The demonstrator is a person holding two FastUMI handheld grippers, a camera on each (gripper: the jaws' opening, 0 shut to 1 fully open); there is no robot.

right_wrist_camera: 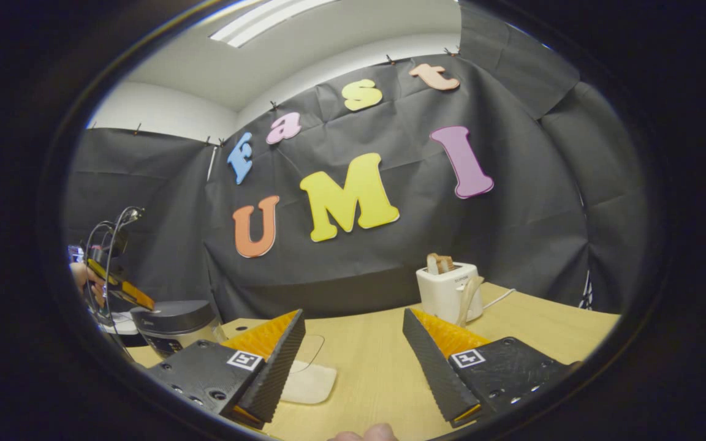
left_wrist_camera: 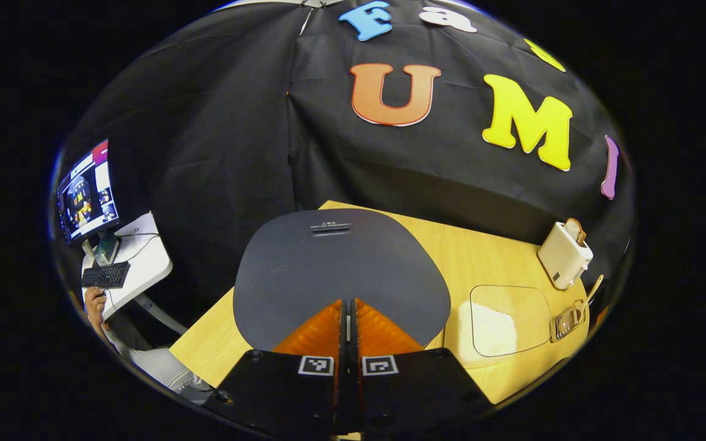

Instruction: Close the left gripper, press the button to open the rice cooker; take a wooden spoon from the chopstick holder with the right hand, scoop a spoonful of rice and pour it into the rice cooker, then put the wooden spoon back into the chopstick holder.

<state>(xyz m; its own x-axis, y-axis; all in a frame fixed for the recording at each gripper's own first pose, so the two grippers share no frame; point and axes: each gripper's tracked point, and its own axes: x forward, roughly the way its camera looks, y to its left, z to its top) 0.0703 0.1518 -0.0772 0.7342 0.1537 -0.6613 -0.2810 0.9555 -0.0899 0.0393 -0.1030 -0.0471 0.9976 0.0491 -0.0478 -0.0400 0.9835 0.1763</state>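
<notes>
Left gripper (left_wrist_camera: 347, 306) fingers pressed together, held over the closed rice cooker (left_wrist_camera: 341, 269) lid. Right gripper (right_wrist_camera: 353, 343) spread wide, empty, above the table (right_wrist_camera: 531, 324). Rice container (left_wrist_camera: 503, 318) seen right of cooker, spoon (left_wrist_camera: 592, 291) in holder (left_wrist_camera: 567, 320) beyond.

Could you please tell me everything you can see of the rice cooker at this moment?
The rice cooker is a rounded appliance with a dark grey, finely textured lid, which is down and shut, with a small slot-like mark near its far edge. It stands on the wooden table at its left end. The left gripper, its fingers together, hangs just above the lid. In the right gripper view its body shows a dark front panel.
</notes>
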